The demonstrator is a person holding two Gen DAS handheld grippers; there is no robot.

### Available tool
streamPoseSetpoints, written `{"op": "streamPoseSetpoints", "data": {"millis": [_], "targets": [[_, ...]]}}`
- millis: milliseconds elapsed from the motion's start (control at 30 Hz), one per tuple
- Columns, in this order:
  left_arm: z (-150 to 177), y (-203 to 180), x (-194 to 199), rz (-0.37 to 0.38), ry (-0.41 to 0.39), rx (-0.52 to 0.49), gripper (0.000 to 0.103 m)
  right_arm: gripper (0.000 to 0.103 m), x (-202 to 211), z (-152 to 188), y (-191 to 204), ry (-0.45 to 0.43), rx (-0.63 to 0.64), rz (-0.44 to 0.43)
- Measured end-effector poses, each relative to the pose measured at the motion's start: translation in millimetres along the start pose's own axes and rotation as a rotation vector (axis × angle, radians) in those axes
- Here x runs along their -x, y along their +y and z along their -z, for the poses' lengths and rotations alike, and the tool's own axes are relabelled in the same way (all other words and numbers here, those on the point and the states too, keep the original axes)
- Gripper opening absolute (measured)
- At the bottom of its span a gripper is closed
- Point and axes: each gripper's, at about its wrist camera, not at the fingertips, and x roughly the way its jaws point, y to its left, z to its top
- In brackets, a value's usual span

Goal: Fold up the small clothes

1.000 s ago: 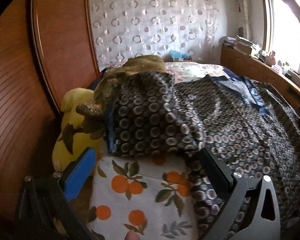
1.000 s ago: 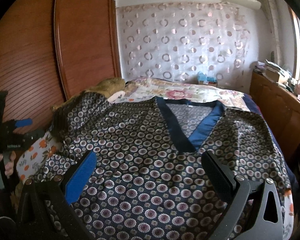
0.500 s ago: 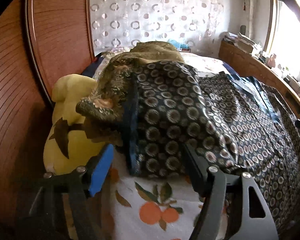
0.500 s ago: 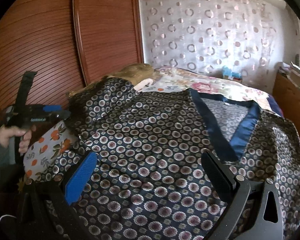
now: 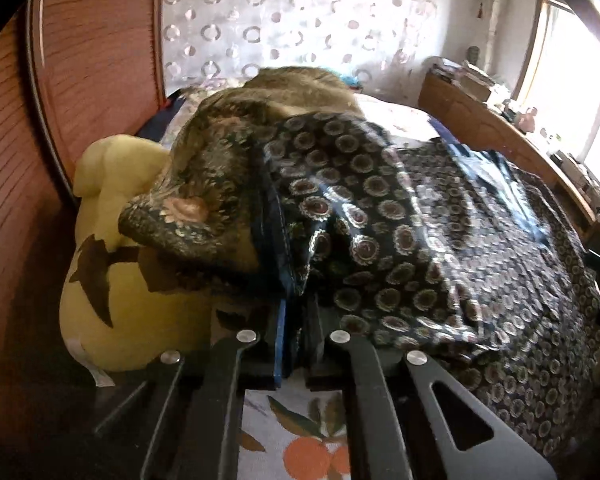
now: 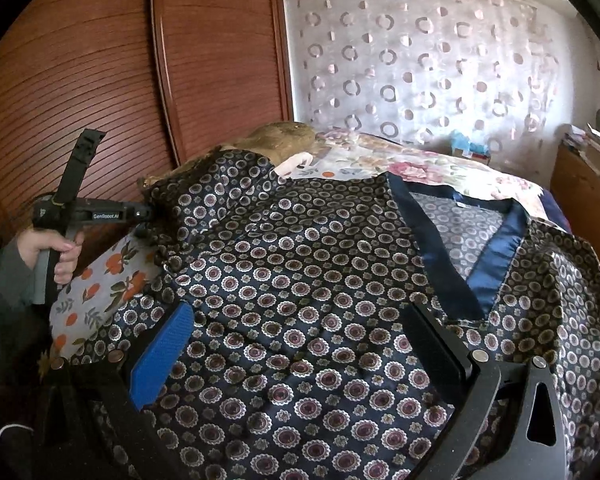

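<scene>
My left gripper points downward, jaws closed together; my right gripper holds its jaws wide apart, angled downward.

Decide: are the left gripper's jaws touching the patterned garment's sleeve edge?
Touching. The left wrist view shows the left gripper shut on the patterned garment, sleeve hem pinched between its jaws.

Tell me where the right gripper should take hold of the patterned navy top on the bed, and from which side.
Probably the sleeve edge of the patterned top opposite the one the left gripper has pinched shut. The top lies flat with its V-neck away from the camera, so the far sleeve offers a free hem. The right gripper, jaws open, should come low from that outer side.
</scene>
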Motion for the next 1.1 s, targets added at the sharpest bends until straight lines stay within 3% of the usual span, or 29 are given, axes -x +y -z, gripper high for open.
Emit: {"op": "streamPoseSetpoints", "data": {"millis": [200,367,500,700,800,833,933,1100], "targets": [[-12.9,-32.3,33.5,0.024,-0.09,-0.064,0.005,0.103,9.5,4.7,-10.4,-0.016,-0.033,0.018],[-38.1,-77.5,45.9,0.085,-0.14,-0.147,0.005,0.103,22.0,7.8,-24.4,-0.031,-0.062,0.046],[-51.1,-116.5,37.6,0.123,-0.139,-0.217,0.005,0.103,34.0,11.8,-36.7,-0.042,-0.088,0.073],[-53.4,-151.0,16.9,0.109,-0.106,-0.282,0.007,0.103,44.8,19.3,-47.1,-0.045,-0.108,0.111],[-46.5,-158.4,18.6,0.136,-0.099,-0.293,0.027,0.103,49.4,20.6,-49.5,-0.046,-0.119,0.116],[-43.8,-159.6,21.0,0.141,-0.101,-0.295,0.04,0.103,49.0,18.5,-50.2,-0.045,-0.121,0.115],[-35.4,-158.6,32.1,0.14,-0.119,-0.304,0.044,0.103,47.3,14.8,-51.5,-0.042,-0.118,0.115],[-21.4,-143.9,54.5,0.117,-0.158,-0.26,0.067,0.103,42.6,2.9,-46.9,-0.039,-0.078,0.092]]}}
